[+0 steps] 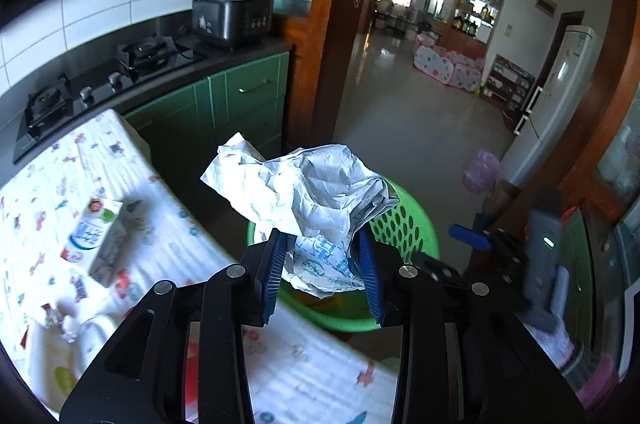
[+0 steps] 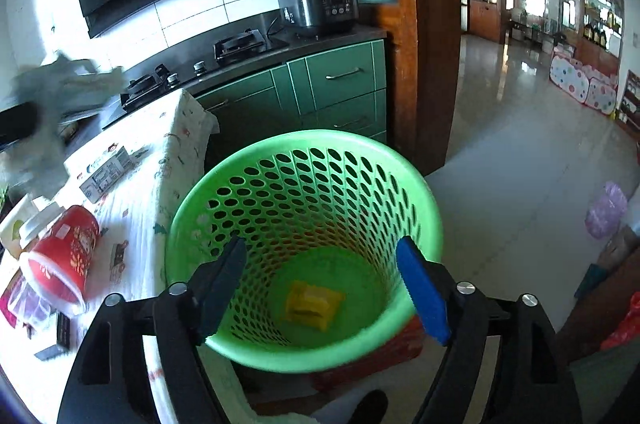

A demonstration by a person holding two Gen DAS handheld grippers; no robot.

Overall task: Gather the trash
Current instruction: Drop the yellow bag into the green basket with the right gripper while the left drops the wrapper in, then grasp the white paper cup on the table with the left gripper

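Observation:
My left gripper [image 1: 322,248] is shut on a crumpled white paper wrapper [image 1: 304,191] and holds it in the air in front of the green basket [image 1: 404,224]. In the right wrist view the same wrapper [image 2: 52,95] shows blurred at the far left, above the table. My right gripper [image 2: 322,256] is open and empty, just above the near rim of the green perforated basket [image 2: 240,179]. A yellow packet [image 2: 314,306] lies on the basket's bottom. A milk carton [image 1: 102,240] lies on the patterned tablecloth [image 1: 168,248].
A tipped red paper cup [image 2: 64,260], a flat carton [image 2: 108,173] and small scraps lie on the table. Green cabinets [image 2: 336,83], a stove [image 1: 96,79] and a rice cooker [image 1: 228,11] stand behind. Open tiled floor [image 2: 520,151] lies to the right.

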